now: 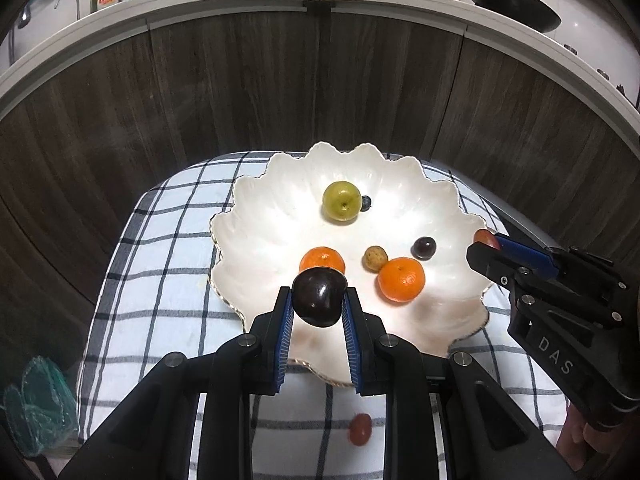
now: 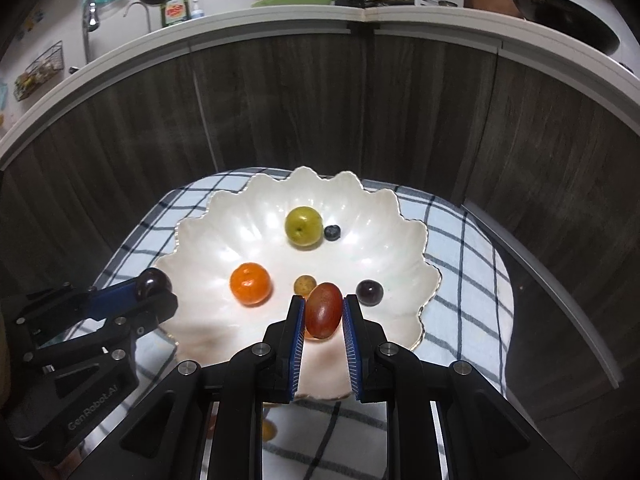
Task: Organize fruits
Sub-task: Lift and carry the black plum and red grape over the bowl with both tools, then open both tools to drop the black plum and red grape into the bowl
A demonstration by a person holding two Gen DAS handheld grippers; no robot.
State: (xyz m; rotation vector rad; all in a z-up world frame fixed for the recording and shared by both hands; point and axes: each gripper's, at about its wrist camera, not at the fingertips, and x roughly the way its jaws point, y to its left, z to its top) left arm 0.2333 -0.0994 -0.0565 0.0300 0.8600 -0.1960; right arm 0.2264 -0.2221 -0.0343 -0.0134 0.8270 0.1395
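Left hand-held gripper: the left hand-held gripper (image 1: 318, 306) pinches a dark plum (image 1: 319, 297) between its blue pads, held over the near rim of the white scalloped dish (image 1: 248, 216).
Right hand-held gripper: the right hand-held gripper (image 2: 323, 312) pinches a red grape (image 2: 323, 311) end-up between its pads, above the near part of the same dish (image 2: 200, 224).
Fruit in the dish: a green fruit (image 1: 341, 201) touching a blueberry (image 1: 365, 203), two oranges (image 1: 323, 259) (image 1: 401, 279), a small brownish fruit (image 1: 375, 258) and a dark grape (image 1: 424, 247) lie apart on the dish floor.
Fruit off the dish: one reddish fruit (image 1: 360, 429) lies on the checked cloth (image 1: 160, 280) covering the worktop, seen between the left gripper's arms.
How the plum likely handles: light, smooth and glossy, so probably slippery; firm but bruisable. The pads sit on its widest part, which looks the safest place to hold it.
How the grape likely handles: very light, thin-skinned and soft; too hard a squeeze could split it. Gripping across its narrow middle, as now, suits it.
How the dish likely handles: it looks like brittle ceramic with a thin wavy rim, so fruit is best lowered, not dropped; round fruit may roll toward the middle.
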